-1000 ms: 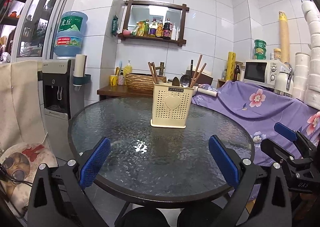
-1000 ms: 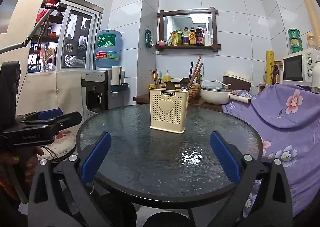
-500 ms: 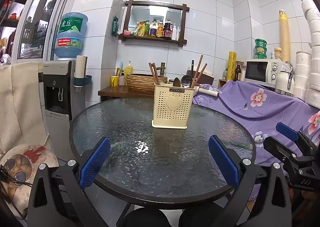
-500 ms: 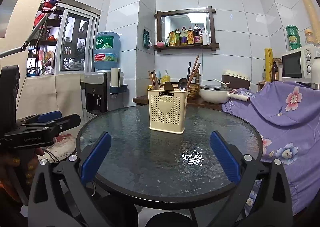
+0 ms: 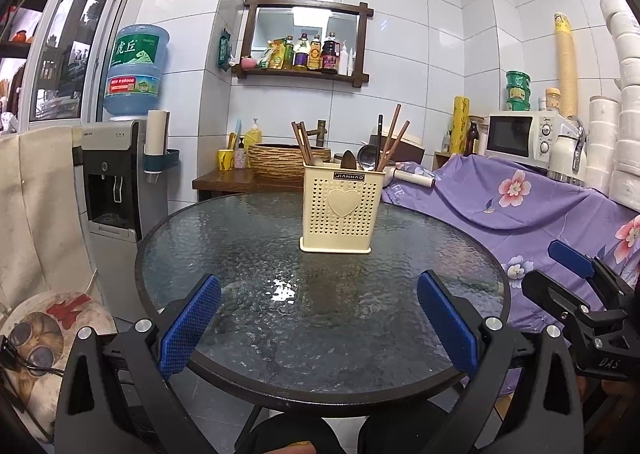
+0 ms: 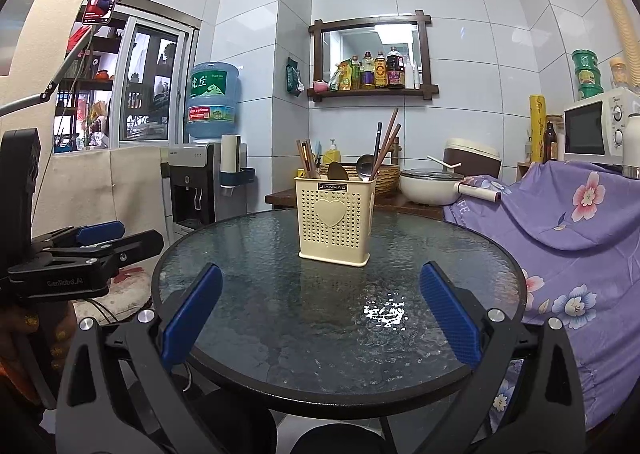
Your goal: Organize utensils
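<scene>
Both claws, left claw and right claw, gape empty; approach the cream perforated plastic utensil holder at frame centre squarely, steadying it on the round glass bench.

Both views are bright and evenly lit from overhead; the ceiling lamp shows as a reflection in the mirror and as a white patch of glare on the glass table, in the right view nearer the right side. The wall tiles carry a soft sheen. Shadows are faint. Focus is sharp across the middle. Fisheye bending curves the tile lines and the window frame outward, and the corners fall to black.
</scene>
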